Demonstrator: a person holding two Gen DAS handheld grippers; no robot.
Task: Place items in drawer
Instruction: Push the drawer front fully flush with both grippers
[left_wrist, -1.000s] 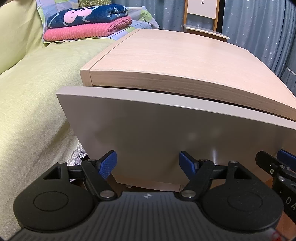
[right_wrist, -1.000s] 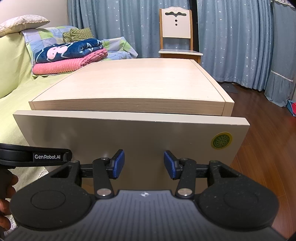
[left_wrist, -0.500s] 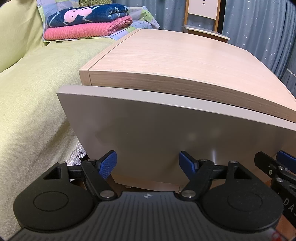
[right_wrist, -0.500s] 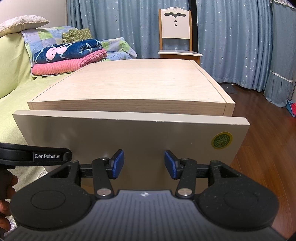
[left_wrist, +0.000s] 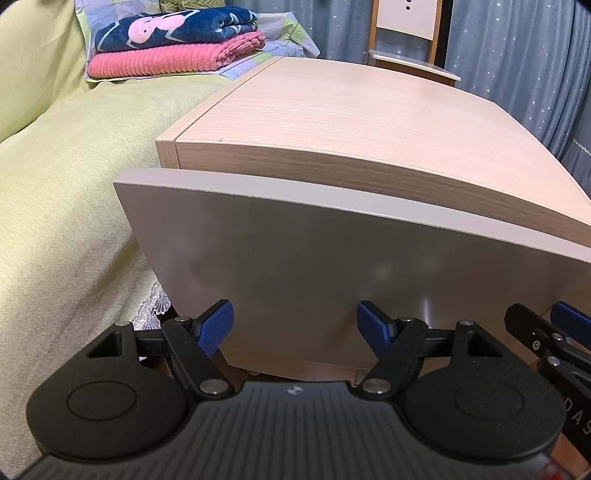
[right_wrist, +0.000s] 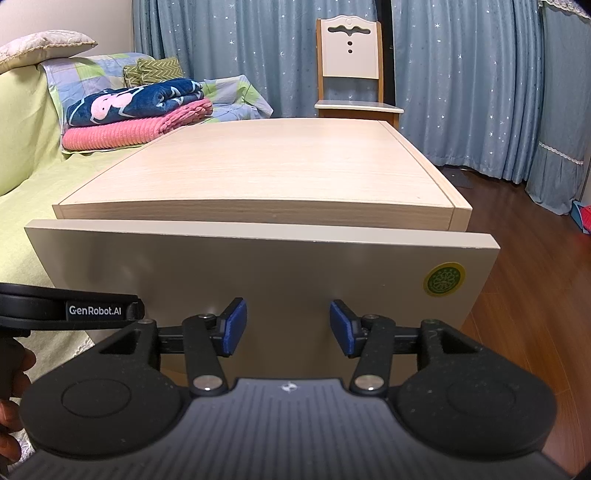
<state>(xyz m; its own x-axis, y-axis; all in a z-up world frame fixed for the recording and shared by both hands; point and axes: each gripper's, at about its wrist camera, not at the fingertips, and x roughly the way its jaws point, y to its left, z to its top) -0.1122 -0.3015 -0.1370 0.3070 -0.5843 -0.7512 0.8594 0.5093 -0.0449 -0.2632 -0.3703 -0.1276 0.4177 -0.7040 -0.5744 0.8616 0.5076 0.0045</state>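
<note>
We held both grippers low in front of the drawer (right_wrist: 236, 273), whose grey-beige front panel stood a little forward of the light wood cabinet (right_wrist: 266, 166) above it, with a thin dark gap showing between the panel's top edge and the cabinet's front edge. How far the drawer was pulled out we could not tell, and its inside was hidden from both wrist views.

Our left gripper (left_wrist: 294, 325) faced the left part of the panel with its blue-padded fingers (left_wrist: 216, 326) spread wide and nothing between them. Our right gripper (right_wrist: 288, 325) faced the panel nearer its middle, fingers (right_wrist: 232, 326) likewise spread apart and empty, though less widely than the left. In the left wrist view the right gripper's black linkage showed at the lower right edge, just beside the left gripper.

A round green and yellow sticker (right_wrist: 443, 278) sat on the panel near its right edge. To the left of the cabinet lay a bed with a yellow-green cover (left_wrist: 74, 192), carrying folded blankets (right_wrist: 136, 110), pink under navy. Behind the cabinet stood a chair (right_wrist: 351, 66) against blue starred curtains (right_wrist: 461, 74), and dark wood floor (right_wrist: 535, 295) ran along the right
</note>
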